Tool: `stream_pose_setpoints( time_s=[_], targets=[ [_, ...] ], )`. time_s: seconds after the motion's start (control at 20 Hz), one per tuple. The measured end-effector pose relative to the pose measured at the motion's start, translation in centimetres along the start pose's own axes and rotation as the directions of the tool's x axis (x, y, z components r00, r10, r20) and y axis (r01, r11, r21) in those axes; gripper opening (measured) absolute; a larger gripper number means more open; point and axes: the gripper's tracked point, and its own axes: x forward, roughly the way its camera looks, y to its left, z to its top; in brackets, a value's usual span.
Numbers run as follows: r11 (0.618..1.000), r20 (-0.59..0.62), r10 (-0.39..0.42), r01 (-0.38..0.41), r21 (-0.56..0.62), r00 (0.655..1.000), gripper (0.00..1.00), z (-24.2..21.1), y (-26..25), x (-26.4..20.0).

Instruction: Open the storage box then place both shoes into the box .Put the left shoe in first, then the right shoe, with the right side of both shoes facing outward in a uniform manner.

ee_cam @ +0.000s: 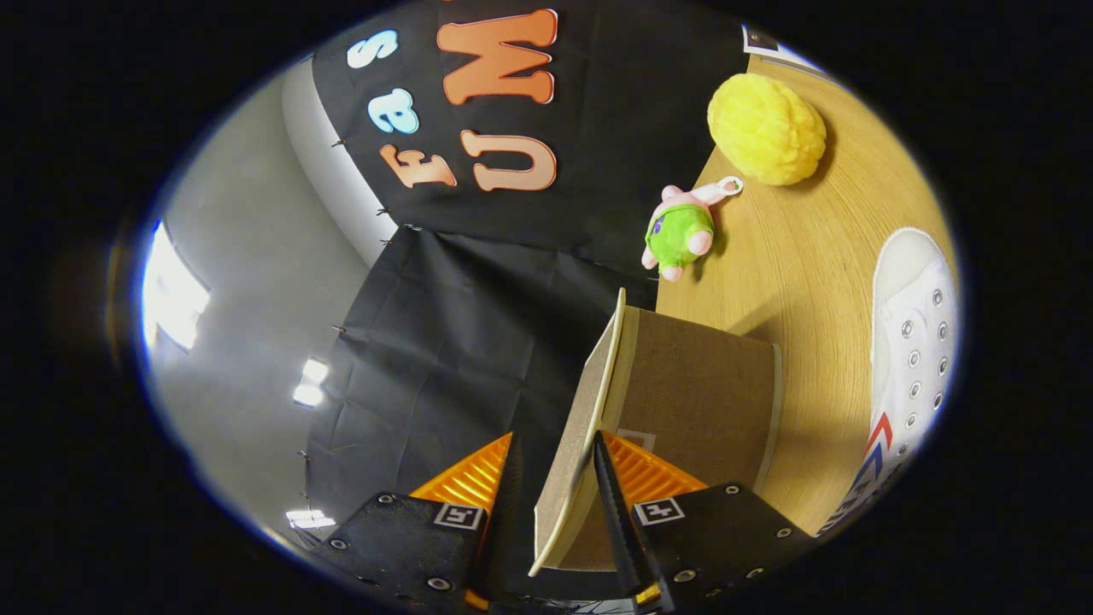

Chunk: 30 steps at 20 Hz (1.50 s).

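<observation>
Now box lid between fingers.

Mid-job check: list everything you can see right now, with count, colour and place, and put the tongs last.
storage box: one, brown fabric, on the table just beyond the tongs.
box lid: one, beige, raised on edge, standing between the fingers.
white sneaker: one, white with red and blue stripes, on the table beside the box.
plush toy: one, pink with green outfit, at the table's edge beyond the box.
yellow ball: one, yellow, knobbly, on the table beyond the plush toy.
table: one, light wood.
tongs: one pair, fingers either side of the lid; contact on both sides unclear.
</observation>
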Motion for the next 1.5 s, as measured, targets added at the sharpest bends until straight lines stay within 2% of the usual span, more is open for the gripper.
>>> stream_pose_setpoints(
  time_s=[0.15,0.2,0.25,0.3,0.4,0.75,1.0,1.25,1.5],
  targets=[
    [0.999,-0.016,-0.042,0.042,-0.022,0.999,0.48,-0.9,-0.6,0.8],
    [0.997,-0.017,-0.075,0.074,-0.036,0.997,0.36,-1.0,-0.9,1.0],
    [0.994,-0.017,-0.098,0.097,-0.052,0.995,0.3,-1.2,-0.9,1.1],
    [0.993,-0.012,-0.101,0.1,-0.064,0.995,0.17,-1.2,-0.3,1.3],
    [0.993,0.0,-0.075,0.075,-0.087,0.997,0.1,-0.8,2.3,1.4],
    [0.974,0.018,-0.073,0.075,-0.214,0.997,0.12,-0.5,10.0,4.7],
    [0.949,-0.006,-0.099,0.093,-0.301,0.995,0.12,-2.8,13.6,8.4],
    [0.934,-0.033,-0.133,0.115,-0.337,0.991,0.12,-4.6,16.3,13.9],
    [0.943,-0.028,-0.171,0.155,-0.294,0.985,0.12,-6.0,16.4,19.2]
  ],
)
